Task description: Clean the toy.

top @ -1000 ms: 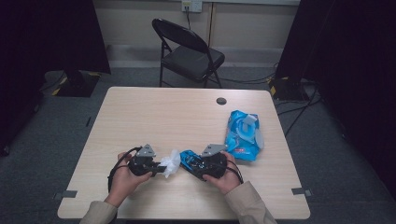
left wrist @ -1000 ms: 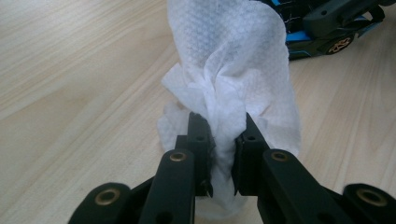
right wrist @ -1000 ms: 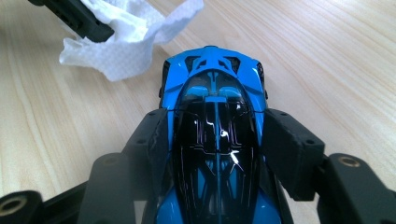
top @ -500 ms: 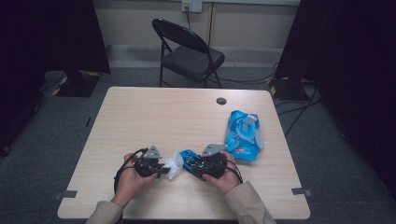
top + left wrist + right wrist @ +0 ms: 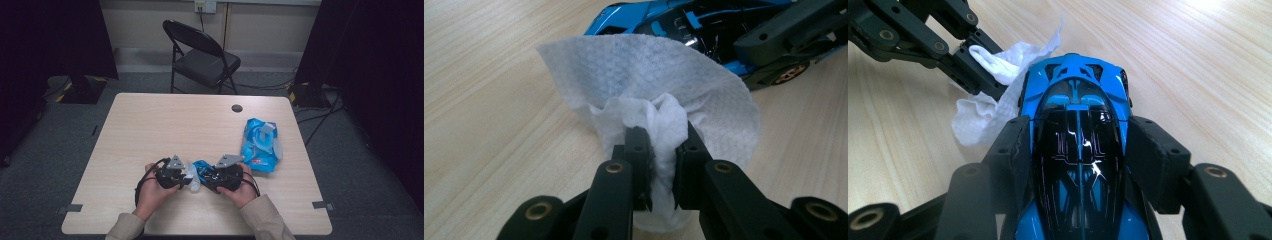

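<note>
My left gripper point(image 5: 663, 142) is shut on a crumpled white wipe point(image 5: 649, 75), which fans out ahead of its jaws. Just beyond the wipe lies a blue and black toy car point(image 5: 704, 25). My right gripper point(image 5: 1078, 145) is shut on that toy car point(image 5: 1075, 125), its jaws pressing both sides of the body. In the right gripper view the wipe point(image 5: 993, 95) touches the car's front left corner, with the left gripper point(image 5: 970, 57) behind it. In the high view both grippers, left point(image 5: 187, 179) and right point(image 5: 207, 177), meet near the table's front edge, the wipe point(image 5: 192, 175) and car point(image 5: 204, 169) between them.
A blue pack of wipes point(image 5: 260, 142) with its lid flap up lies at the right of the wooden table point(image 5: 165, 125). A round cable hole point(image 5: 237, 108) is near the far edge. A black folding chair point(image 5: 202, 55) stands behind the table.
My left gripper has slid right with the wipe, closing the gap to the toy car. The right gripper and car have stayed put.
</note>
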